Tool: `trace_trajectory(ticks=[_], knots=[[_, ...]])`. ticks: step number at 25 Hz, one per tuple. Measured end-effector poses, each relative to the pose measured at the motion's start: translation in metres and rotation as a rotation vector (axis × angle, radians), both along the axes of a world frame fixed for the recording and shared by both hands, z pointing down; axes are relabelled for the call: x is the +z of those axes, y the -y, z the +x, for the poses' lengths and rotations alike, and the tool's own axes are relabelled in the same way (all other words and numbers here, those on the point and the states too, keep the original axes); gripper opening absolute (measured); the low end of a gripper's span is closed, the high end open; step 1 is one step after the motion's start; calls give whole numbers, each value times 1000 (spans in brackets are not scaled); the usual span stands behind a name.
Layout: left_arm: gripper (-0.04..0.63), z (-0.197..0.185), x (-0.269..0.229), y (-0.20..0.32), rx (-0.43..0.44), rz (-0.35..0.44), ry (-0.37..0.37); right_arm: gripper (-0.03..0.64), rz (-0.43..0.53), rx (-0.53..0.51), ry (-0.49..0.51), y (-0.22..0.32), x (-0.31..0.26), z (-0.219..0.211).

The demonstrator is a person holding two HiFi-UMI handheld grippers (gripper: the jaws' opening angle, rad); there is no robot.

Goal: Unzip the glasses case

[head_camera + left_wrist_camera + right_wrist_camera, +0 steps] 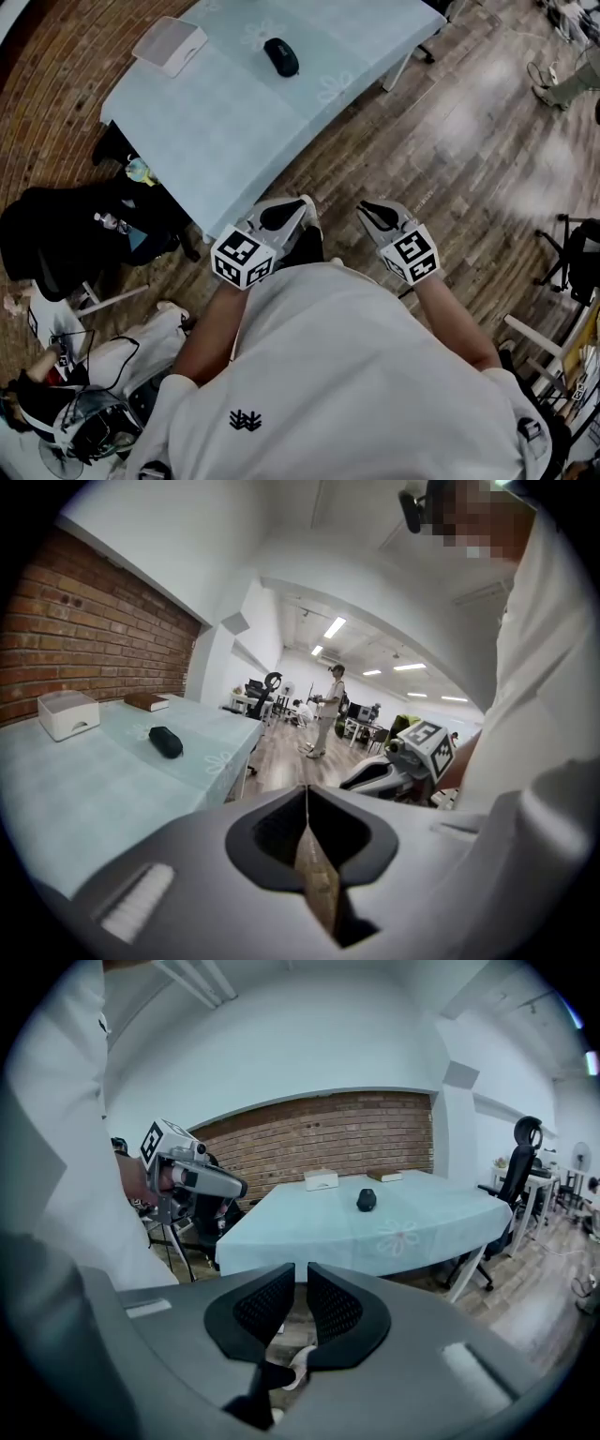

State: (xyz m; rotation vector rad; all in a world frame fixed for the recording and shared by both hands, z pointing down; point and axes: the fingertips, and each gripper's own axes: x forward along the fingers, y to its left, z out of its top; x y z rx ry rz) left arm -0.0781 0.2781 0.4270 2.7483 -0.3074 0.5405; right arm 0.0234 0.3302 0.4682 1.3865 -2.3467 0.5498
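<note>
wood plank floor, a brick wall down one side, and a worktop (225,122) under a pale blue cloth with faint flower prints. the glasses case (281,56) is a small black oval lying flat on that cloth toward the far end, zipped shut as far as i can tell, with nothing touching it. just beside it near the far corner is a white box (171,44), and the left tongs' view also shows a brown book (147,701) further back by the wall.

both tongs are held close in front of the person's white shirt, well apart from the case. the left tongs (305,202) sit just off the near corner of the worktop with the jaws pressed together and nothing in them. the right tongs (364,206) are over bare floor, jaws a narrow gap apart and also empty.

a black bag (56,234) is slumped on the floor beside the worktop, and another person (328,710) is standing way back in the room.
</note>
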Motion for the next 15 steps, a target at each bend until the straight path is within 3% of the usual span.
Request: trace_trajectory(ticks=[7, 15], knots=[[55, 19, -8, 121, 36, 46, 3, 21, -49, 48, -62, 100, 13, 32], [55, 25, 6, 223, 31, 79, 27, 21, -83, 56, -80, 216, 41, 26]])
